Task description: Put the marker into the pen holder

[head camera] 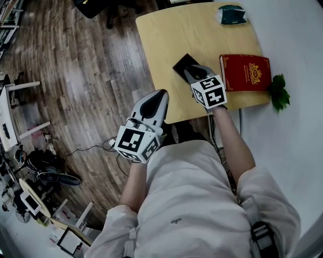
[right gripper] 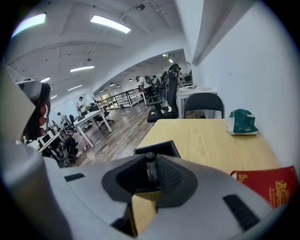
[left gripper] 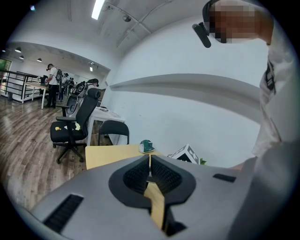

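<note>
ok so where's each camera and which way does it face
Head view: on the head, facing down at the table; shows both arms, torso, left tool, right tool.
Left gripper view: on the left tool, facing over the table to the wall; shirt at right.
Right gripper view: on the right tool, facing the holder past the marker.
All share the green pack.

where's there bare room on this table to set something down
The widest bare wood lies across the table from the pen holder back to the green packet. A narrower bare strip runs along the left edge beside the pen holder. The near right is crowded: red book, and the right tongs holding the marker there.
</note>
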Demonstrator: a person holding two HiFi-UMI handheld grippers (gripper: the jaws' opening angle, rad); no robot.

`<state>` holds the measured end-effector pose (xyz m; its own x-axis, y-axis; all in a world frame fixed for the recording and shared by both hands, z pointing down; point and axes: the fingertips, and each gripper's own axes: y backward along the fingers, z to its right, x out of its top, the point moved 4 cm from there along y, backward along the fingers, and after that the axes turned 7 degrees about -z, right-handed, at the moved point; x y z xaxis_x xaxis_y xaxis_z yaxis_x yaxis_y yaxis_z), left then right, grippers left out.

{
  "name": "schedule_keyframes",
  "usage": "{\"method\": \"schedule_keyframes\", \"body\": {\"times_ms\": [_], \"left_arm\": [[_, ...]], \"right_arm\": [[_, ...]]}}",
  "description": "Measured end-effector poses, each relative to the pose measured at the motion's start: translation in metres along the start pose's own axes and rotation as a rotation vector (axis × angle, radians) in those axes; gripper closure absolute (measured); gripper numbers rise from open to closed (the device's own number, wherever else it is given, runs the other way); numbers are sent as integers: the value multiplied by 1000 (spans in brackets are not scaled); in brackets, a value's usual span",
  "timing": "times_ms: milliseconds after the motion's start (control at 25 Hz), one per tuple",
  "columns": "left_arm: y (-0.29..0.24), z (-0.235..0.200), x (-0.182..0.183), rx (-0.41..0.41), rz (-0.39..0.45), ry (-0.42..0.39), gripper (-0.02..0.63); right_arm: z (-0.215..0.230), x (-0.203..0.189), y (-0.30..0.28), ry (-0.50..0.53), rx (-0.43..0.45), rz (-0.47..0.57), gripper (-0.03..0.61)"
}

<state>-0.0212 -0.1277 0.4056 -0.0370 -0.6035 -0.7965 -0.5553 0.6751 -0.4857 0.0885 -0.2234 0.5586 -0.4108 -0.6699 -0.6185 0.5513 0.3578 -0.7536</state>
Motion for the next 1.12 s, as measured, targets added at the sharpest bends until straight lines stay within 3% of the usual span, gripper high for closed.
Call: {"method": "schedule_keyframes", "body": {"times_ms": [1120], "left_arm": [[6,3,-5,12,7,-6,598]], "right_arm": [[-3,-4,1,4,1,4,486]]}}
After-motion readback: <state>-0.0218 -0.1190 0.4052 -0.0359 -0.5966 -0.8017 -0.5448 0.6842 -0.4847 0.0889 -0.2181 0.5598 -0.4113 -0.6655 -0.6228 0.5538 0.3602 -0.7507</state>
